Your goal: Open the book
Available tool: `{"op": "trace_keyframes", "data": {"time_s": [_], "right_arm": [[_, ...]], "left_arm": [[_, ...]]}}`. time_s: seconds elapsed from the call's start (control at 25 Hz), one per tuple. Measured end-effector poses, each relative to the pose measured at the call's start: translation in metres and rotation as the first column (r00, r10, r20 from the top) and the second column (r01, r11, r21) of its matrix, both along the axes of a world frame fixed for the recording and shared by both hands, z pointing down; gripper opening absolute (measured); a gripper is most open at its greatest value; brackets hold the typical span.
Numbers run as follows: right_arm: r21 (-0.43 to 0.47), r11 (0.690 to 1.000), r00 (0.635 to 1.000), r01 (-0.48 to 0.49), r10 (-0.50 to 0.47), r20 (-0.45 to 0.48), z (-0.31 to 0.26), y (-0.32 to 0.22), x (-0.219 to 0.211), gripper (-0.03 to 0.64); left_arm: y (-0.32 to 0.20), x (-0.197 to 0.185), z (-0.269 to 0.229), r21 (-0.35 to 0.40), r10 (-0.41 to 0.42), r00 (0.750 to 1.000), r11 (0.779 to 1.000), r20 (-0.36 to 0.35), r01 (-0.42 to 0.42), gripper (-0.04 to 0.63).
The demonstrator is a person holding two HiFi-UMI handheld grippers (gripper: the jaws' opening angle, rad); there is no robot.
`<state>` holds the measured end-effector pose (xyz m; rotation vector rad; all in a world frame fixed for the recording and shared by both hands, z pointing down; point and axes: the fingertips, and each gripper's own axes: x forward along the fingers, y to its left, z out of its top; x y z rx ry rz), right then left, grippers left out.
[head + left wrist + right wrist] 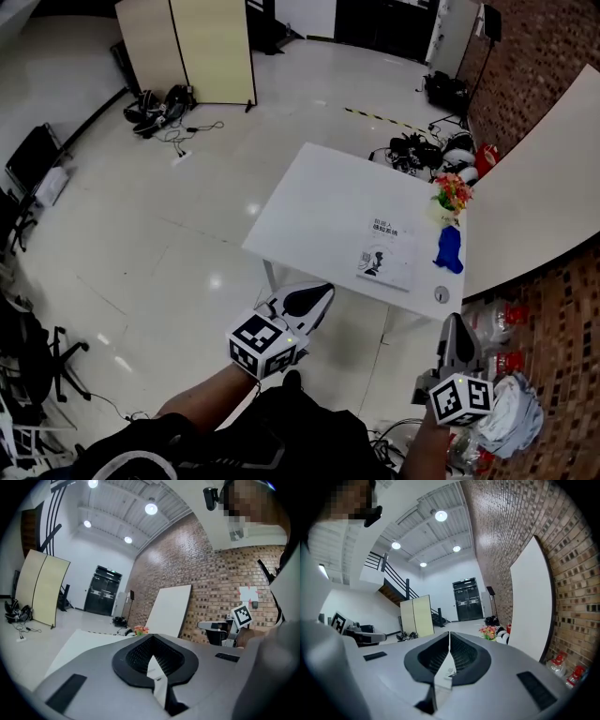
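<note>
Left hand-held gripper point(319, 295) and right hand-held gripper point(454, 323), both closed empty, point toward the shut book point(386, 253).

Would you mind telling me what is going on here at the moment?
A person stands a little way back from the white table, holding a gripper in each hand. The left gripper and the right gripper are both shut with nothing between their jaws, held in the air short of the table. The book lies closed on the table near some flowers and a blue object. Opening it has not yet begun.
</note>
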<state>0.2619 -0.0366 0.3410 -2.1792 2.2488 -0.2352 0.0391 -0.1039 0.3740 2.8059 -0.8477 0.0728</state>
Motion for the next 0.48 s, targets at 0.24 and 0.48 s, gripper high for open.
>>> {"op": "trace_keyframes", "data": {"time_s": [0.24, 0.48], "right_arm": [[-0.050, 0.997, 0.998, -0.053, 0.052, -0.018, 0.005, -0.060, 0.004, 0.003], [-0.125, 0.991, 0.998, -0.056, 0.054, -0.019, 0.033, -0.128, 0.028, 0.004]], "left_arm": [[-0.064, -0.002, 0.004, -0.025, 0.011, 1.000, 1.000, -0.025, -0.011, -0.005], [-0.120, 0.026, 0.014, -0.033, 0.023, 1.000, 0.999, -0.016, -0.023, -0.005]]}}
